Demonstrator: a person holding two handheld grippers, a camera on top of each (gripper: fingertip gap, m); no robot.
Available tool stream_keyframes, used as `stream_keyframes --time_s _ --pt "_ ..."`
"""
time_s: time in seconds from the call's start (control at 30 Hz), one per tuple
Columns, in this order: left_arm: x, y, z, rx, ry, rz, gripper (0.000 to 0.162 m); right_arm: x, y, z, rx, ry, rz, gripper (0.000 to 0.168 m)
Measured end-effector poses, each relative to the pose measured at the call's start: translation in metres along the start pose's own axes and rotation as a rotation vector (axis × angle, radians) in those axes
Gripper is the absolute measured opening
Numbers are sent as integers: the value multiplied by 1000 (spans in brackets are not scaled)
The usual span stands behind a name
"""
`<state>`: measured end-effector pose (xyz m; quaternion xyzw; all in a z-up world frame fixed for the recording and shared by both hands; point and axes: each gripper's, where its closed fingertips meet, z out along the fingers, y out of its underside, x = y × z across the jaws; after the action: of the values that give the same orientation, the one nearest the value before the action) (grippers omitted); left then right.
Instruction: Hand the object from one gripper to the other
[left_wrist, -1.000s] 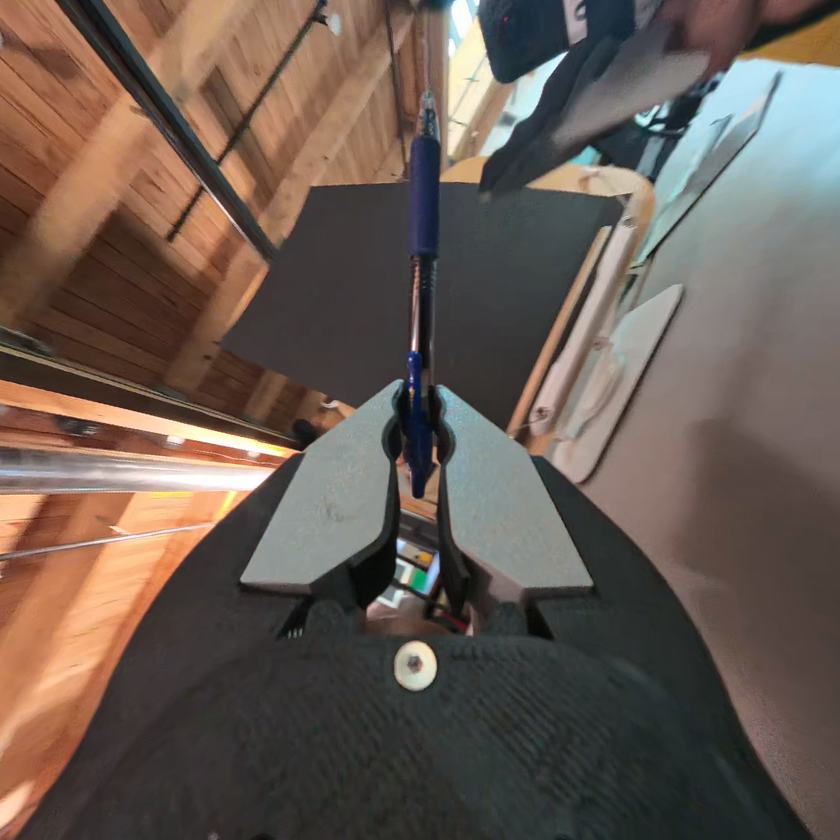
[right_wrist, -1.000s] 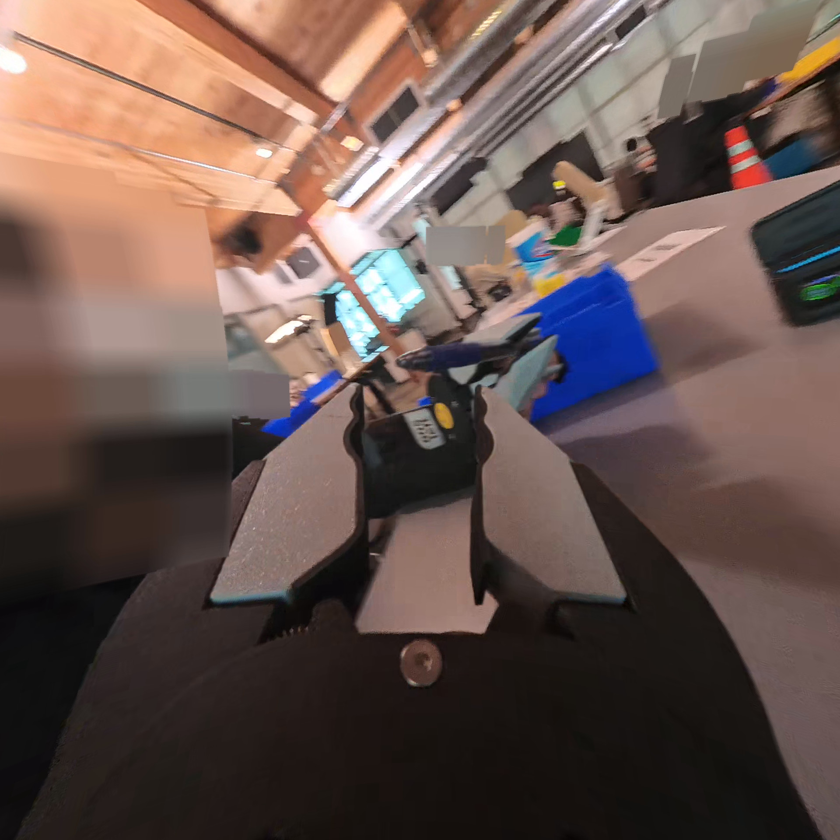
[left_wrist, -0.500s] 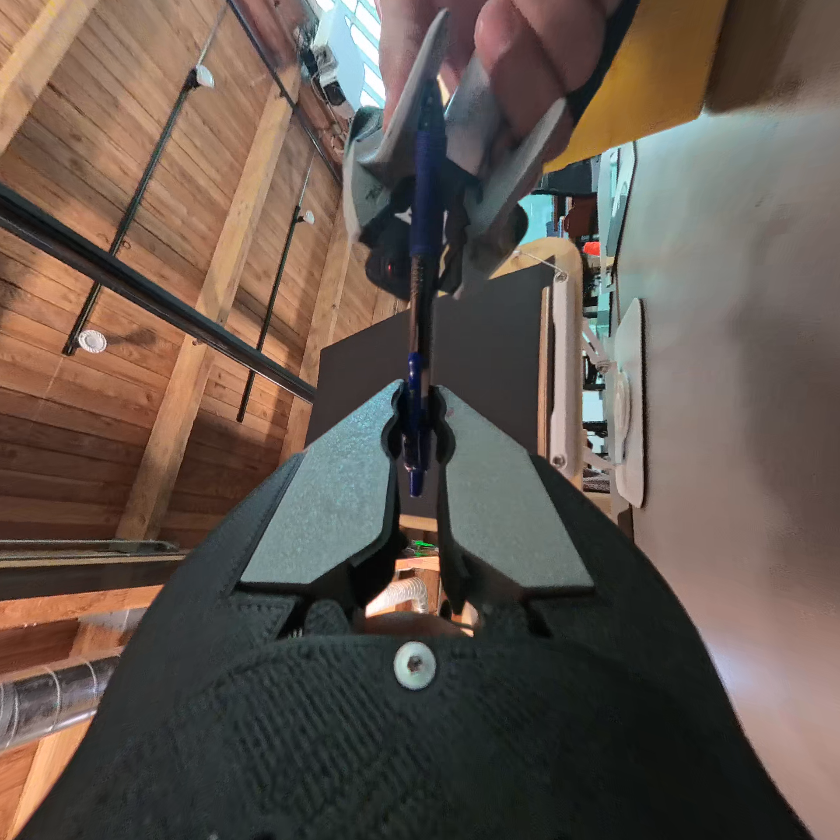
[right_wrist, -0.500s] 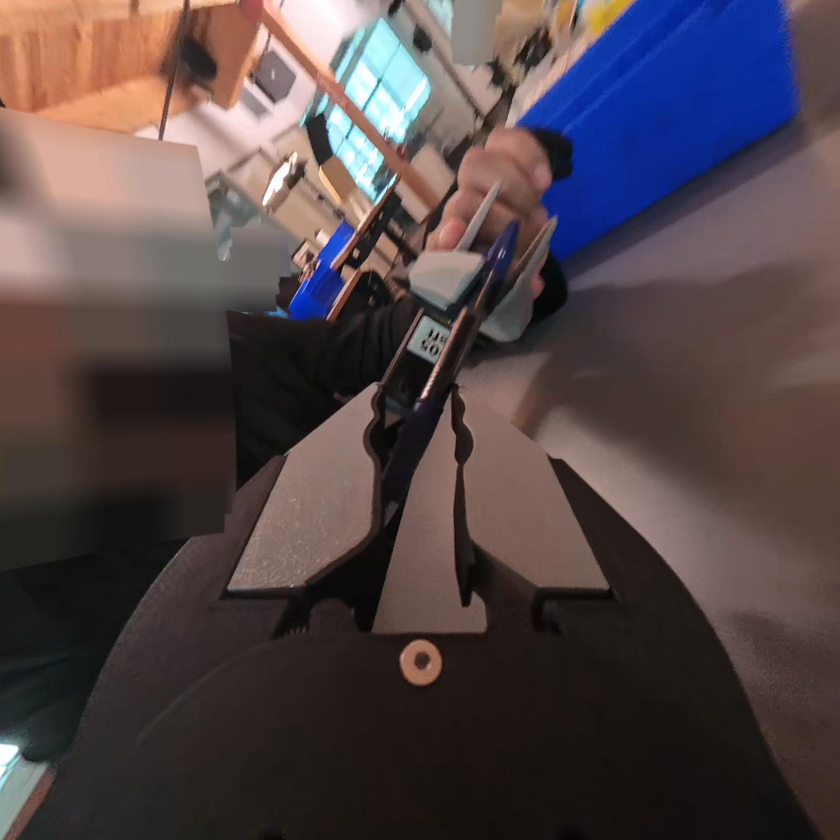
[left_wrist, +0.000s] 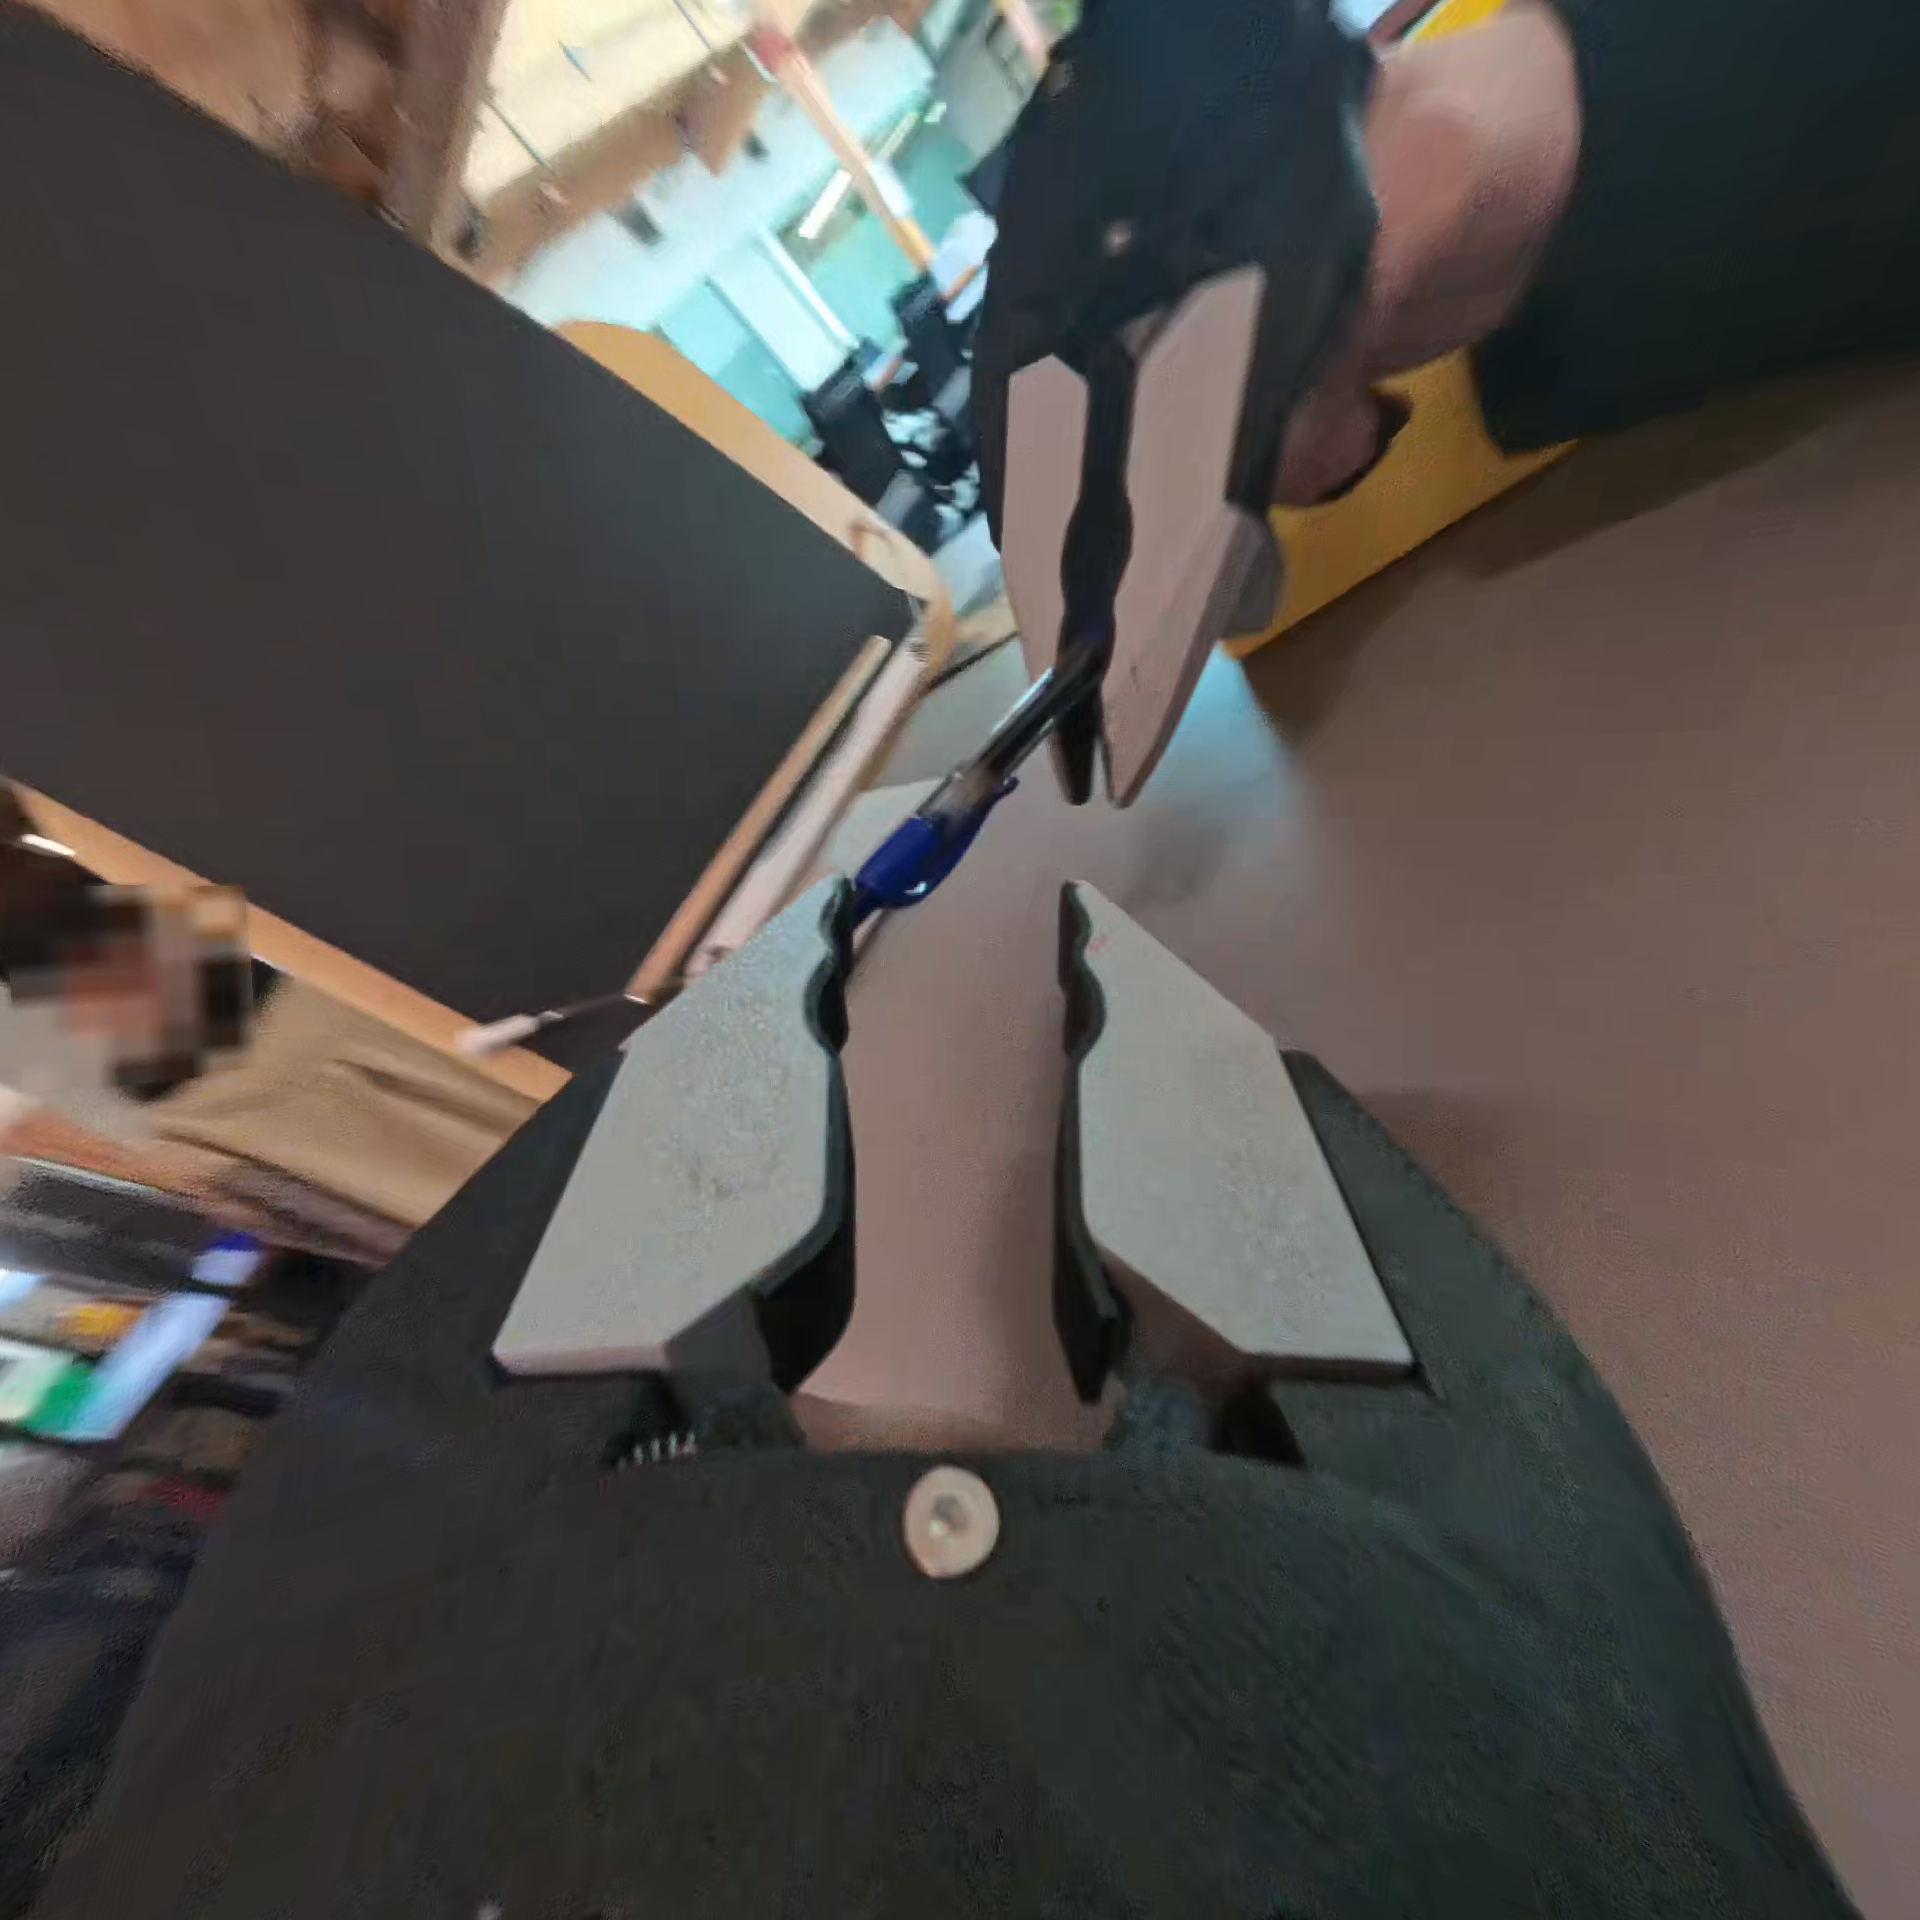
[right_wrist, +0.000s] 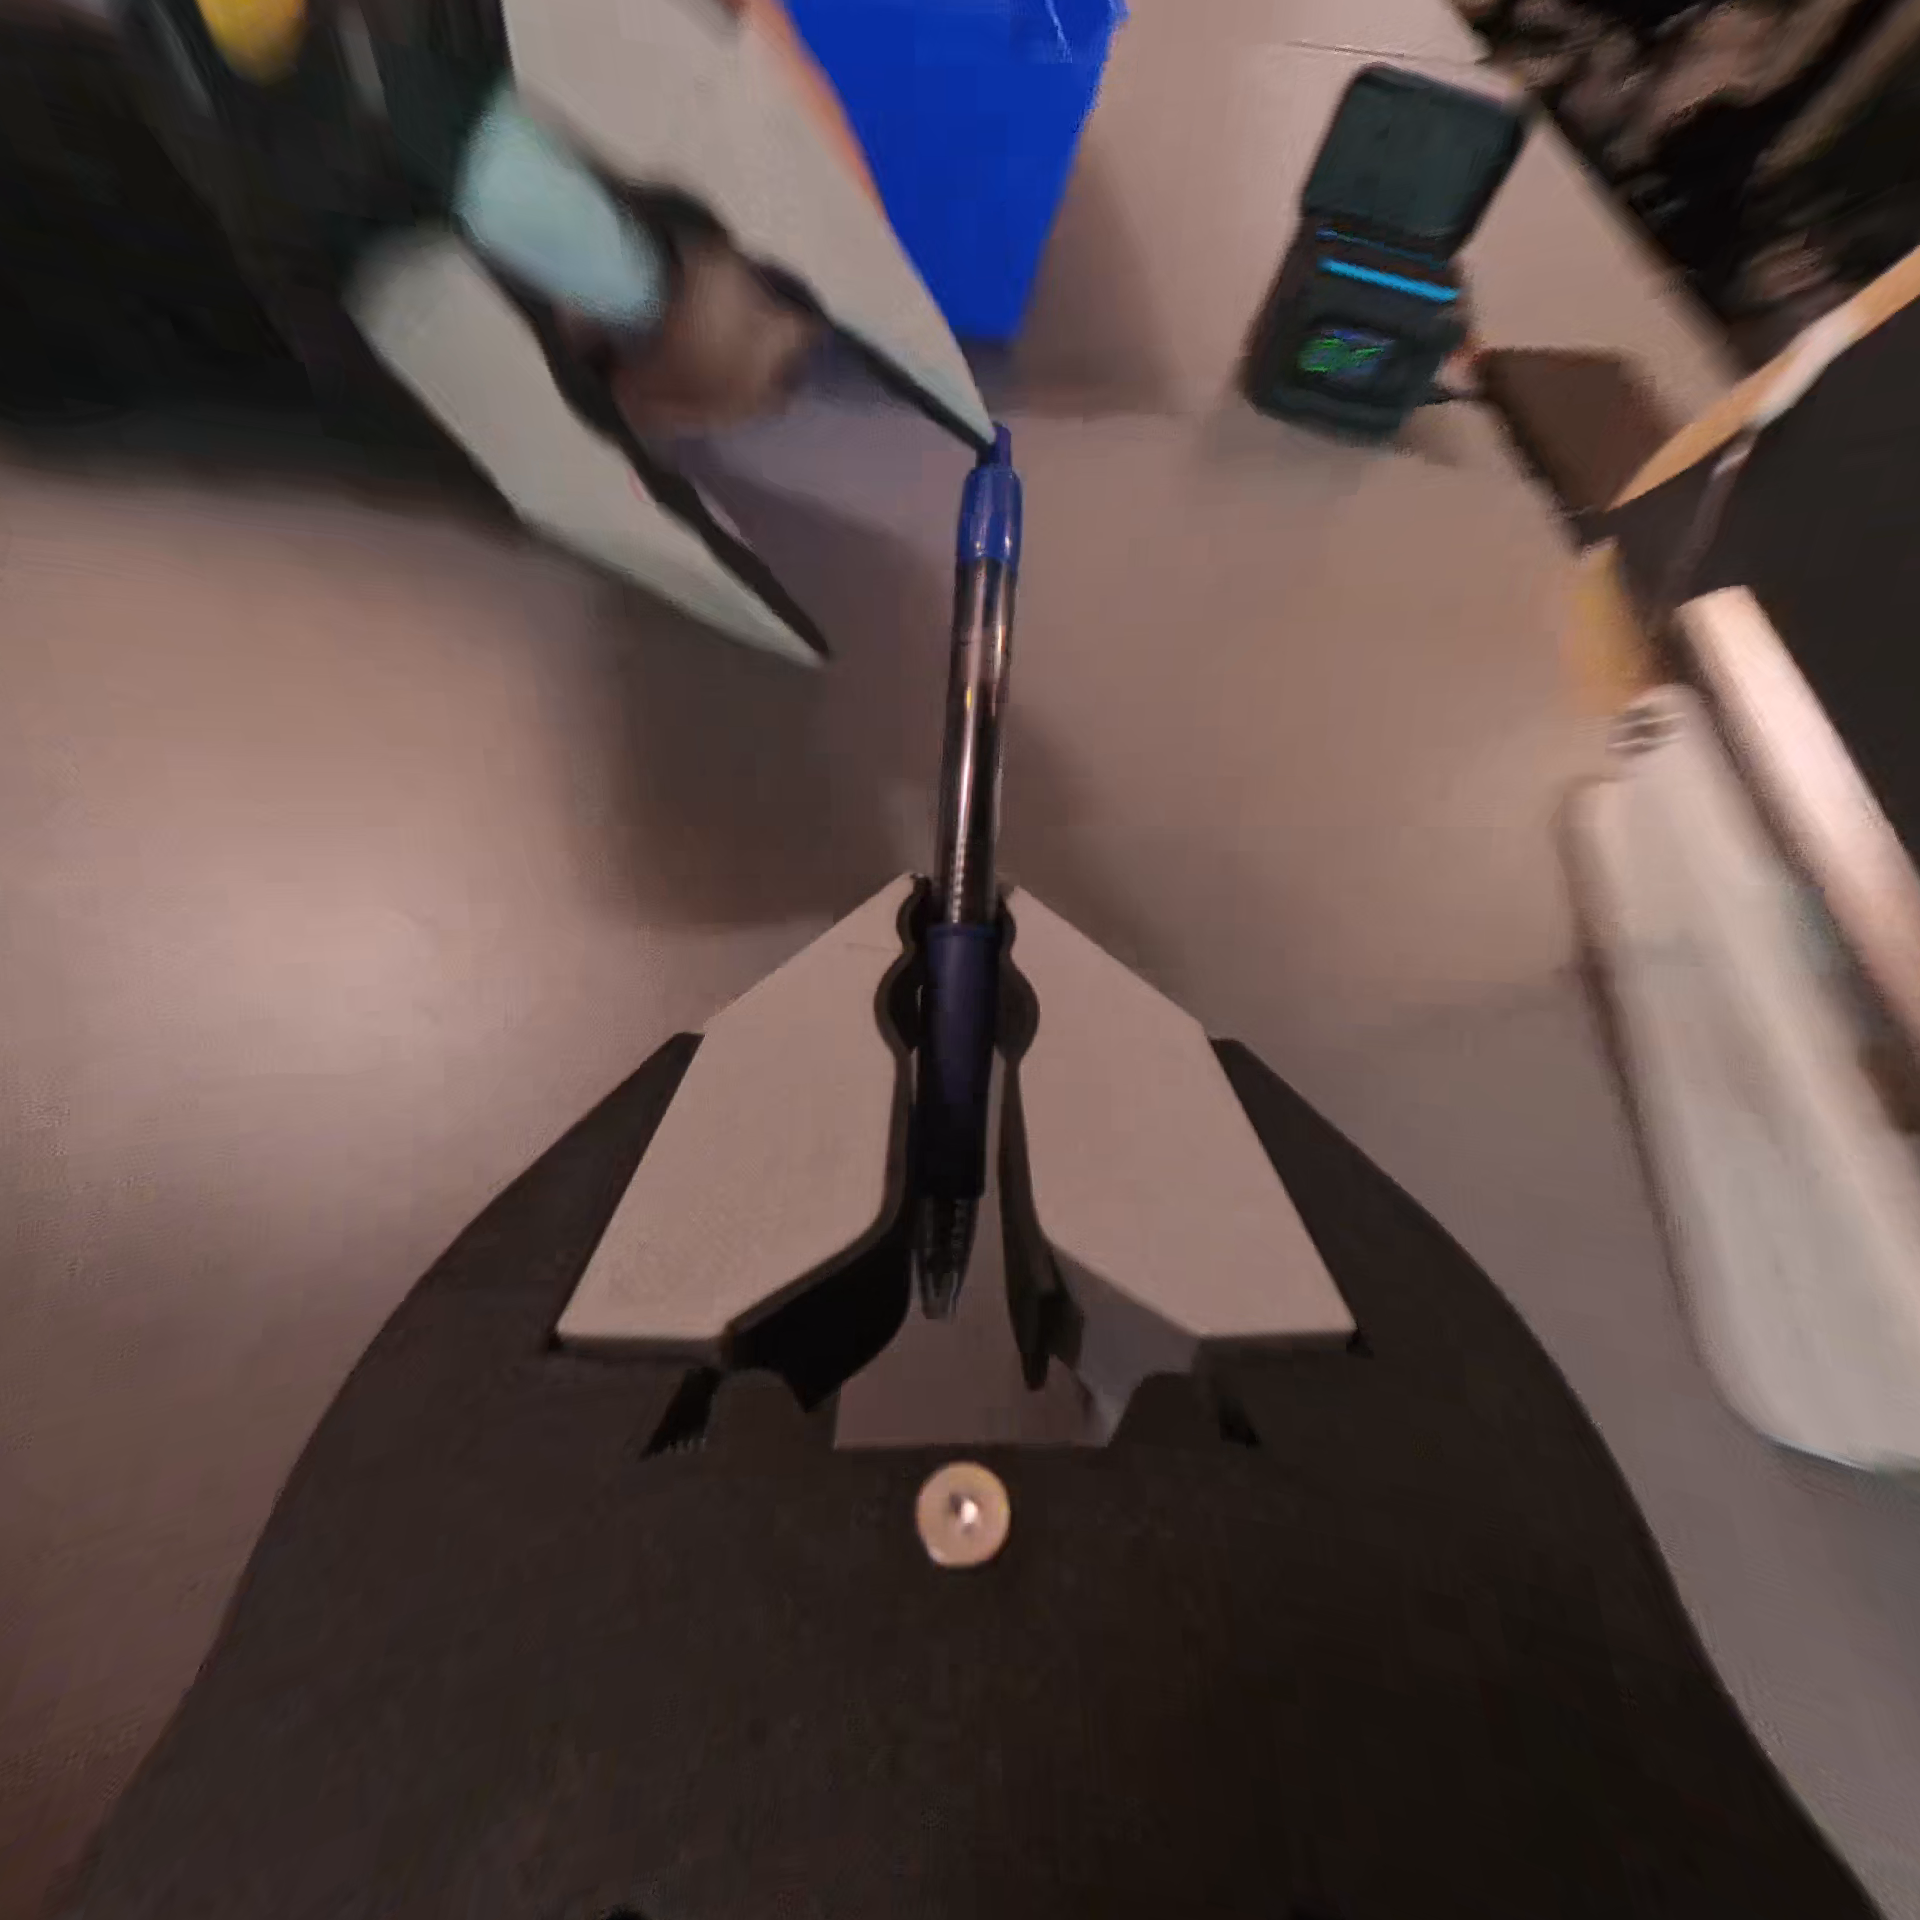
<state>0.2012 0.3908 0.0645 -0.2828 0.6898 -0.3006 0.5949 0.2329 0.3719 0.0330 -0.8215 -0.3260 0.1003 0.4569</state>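
Note:
A blue pen with a clear barrel (right_wrist: 971, 707) is clamped by its dark blue grip between the fingers of my right gripper (right_wrist: 961, 891) and points forward over the grey table (right_wrist: 312, 831). My left gripper (left_wrist: 956, 902) is open and empty. The pen's blue clip end (left_wrist: 906, 862) lies just off its left fingertip (left_wrist: 831, 914). In the left wrist view the right gripper (left_wrist: 1096, 795) hangs down from above, shut on the pen, with a hand behind it. In the right wrist view the open left gripper (right_wrist: 904, 540) is blurred at the upper left, one tip at the pen's end.
A blue bin (right_wrist: 966, 156) and a black device (right_wrist: 1371, 249) stand on the table beyond the pen. A yellow bin (left_wrist: 1382, 499) sits behind the right gripper. A large black panel (left_wrist: 364, 520) stands at the left, and a white board (right_wrist: 1714, 1039) lies at the right.
My left gripper has opened and let go of the pen. My right gripper has shut on the pen's grip end. Both views have swung down toward the table.

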Motion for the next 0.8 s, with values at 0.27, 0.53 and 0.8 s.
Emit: stream_keyframes --time_s 0.27,0.53,0.8 --pt "-34 -34 -31 212 157 -593 35 9 -1 -3 -65 311 -517 6" --pt "-21 4 -26 49 426 -1144 25 -1 -10 12 -168 468 -866 6" --pt "30 -7 -37 22 821 -1227 0 -27 -22 20 -99 422 -937 6"
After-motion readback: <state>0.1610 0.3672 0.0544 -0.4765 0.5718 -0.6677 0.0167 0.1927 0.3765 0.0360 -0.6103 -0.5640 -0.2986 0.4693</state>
